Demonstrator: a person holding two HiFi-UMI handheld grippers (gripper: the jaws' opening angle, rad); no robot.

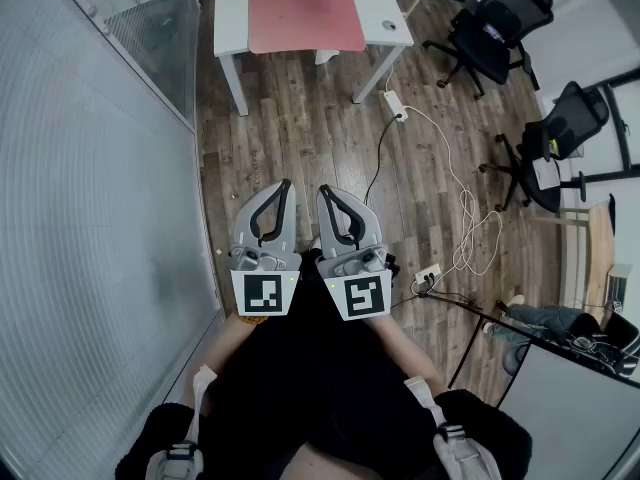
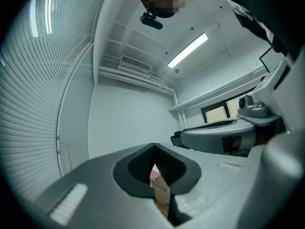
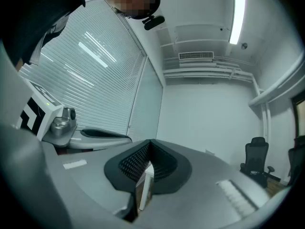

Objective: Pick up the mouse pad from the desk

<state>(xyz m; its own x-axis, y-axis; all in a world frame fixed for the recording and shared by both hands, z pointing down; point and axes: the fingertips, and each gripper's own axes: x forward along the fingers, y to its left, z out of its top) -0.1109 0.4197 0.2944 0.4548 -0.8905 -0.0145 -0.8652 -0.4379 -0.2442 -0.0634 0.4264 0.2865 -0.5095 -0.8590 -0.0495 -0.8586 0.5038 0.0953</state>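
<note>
The pink mouse pad (image 1: 305,17) lies on the white desk (image 1: 232,18), well apart from and straight ahead of the 2 sets of jaws; its long axis runs across their pointing line; left gripper (image 1: 286,183) and right gripper (image 1: 322,189) sit side by side, neither nearer, jaws closed on nothing.

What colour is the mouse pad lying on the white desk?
The mouse pad is a plain pinkish red; the head view shows it best.
</note>
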